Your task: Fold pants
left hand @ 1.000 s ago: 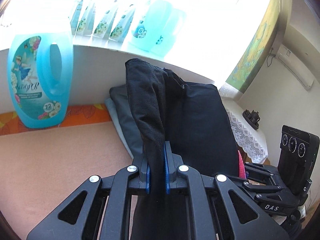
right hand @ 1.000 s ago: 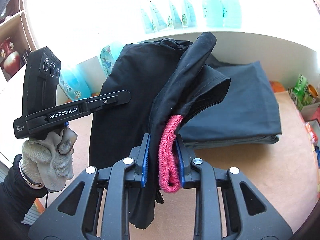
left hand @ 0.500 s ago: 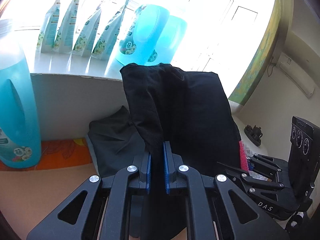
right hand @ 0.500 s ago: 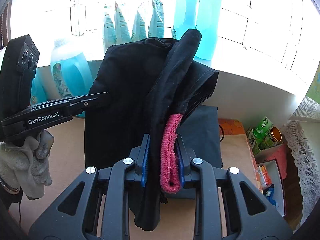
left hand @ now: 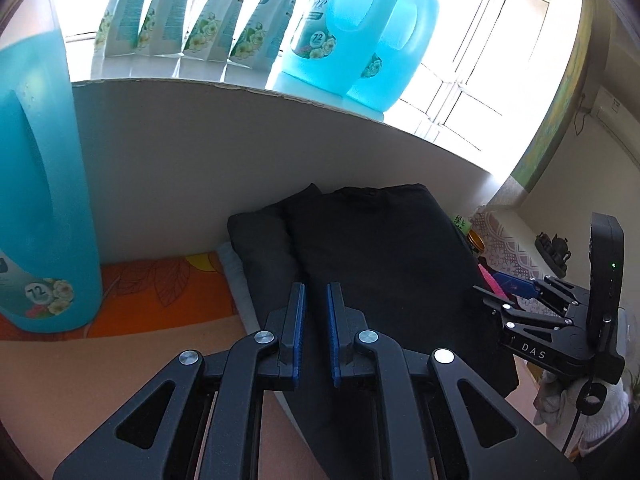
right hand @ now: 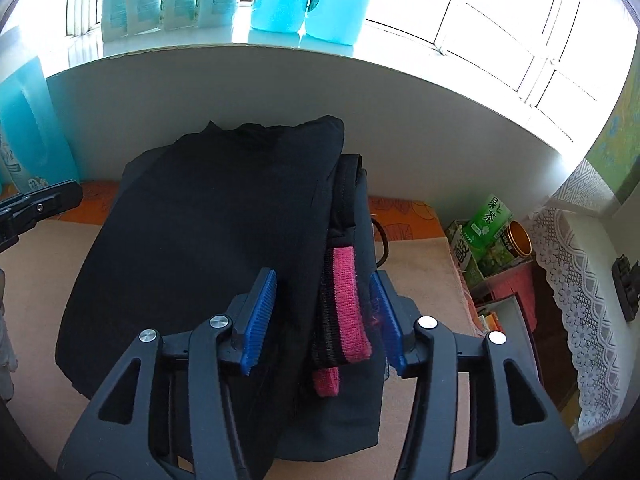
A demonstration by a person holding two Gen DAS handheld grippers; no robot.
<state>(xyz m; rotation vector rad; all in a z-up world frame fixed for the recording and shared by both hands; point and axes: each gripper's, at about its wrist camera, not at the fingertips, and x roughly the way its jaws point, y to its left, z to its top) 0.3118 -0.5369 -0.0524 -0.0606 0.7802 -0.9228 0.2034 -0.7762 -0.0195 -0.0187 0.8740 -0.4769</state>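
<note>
The black pants (left hand: 384, 264) lie folded on top of a stack of dark folded clothes against the white wall; they also show in the right wrist view (right hand: 208, 232). Their pink waistband (right hand: 348, 300) lies at the right edge of the fold. My left gripper (left hand: 316, 308) is open a little and empty, just over the near left edge of the pants. My right gripper (right hand: 324, 308) is open wide, its jaws standing either side of the waistband edge without gripping it. It also shows in the left wrist view (left hand: 504, 288).
A big blue detergent bottle (left hand: 40, 184) stands at the left on the orange mat (left hand: 160, 292). Pouches and blue bottles (left hand: 344, 28) line the sill above. Green tea boxes and a tin (right hand: 492, 232) sit at the right beside a lace cloth (right hand: 576, 280).
Both grippers lowered the pants from a raised hold onto the stack and opened, letting go of the fabric. The pants now lie flat.
</note>
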